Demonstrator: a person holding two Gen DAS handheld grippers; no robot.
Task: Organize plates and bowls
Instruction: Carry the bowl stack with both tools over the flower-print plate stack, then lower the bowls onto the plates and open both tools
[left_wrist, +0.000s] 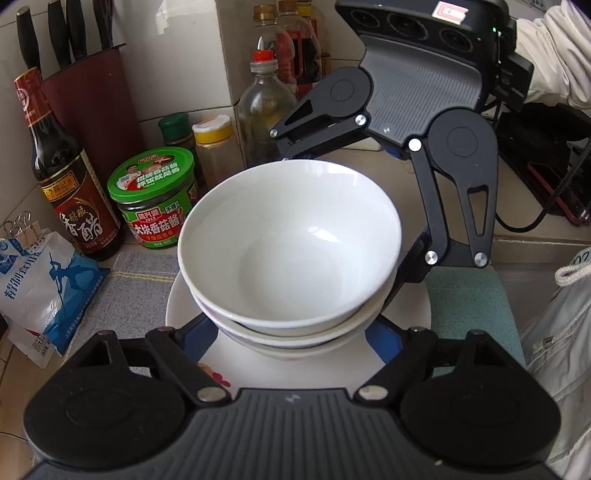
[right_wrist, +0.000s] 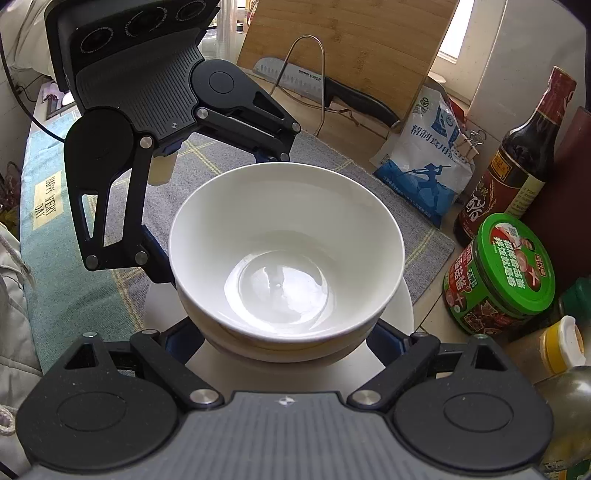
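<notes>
With both claws (left_wrist: 291, 334) (right_wrist: 284, 338) apart flanking the bowls (left_wrist: 290, 243), I'd squeeze evenly low on the stack before lifting.

Both grippers point steeply down from opposite sides of the bowl stack (left_wrist: 291, 258), the left gripper (left_wrist: 291, 332) and right gripper (right_wrist: 288, 332) each with jaws spread wide around it.

The knife (right_wrist: 325, 86) blade leaning at the cutting board reads "SUPOR". A yellow tag on the teal towel (right_wrist: 48, 236) says "HAPPY VERY DAY". The green-lidded mushroom sauce jar (left_wrist: 157, 195) shows "1913" and "大块香菇酱". The dark vinegar bottle (left_wrist: 66, 177) bears "香醋". The blue-and-white salt bag (left_wrist: 44, 284) reads "精制食用".
</notes>
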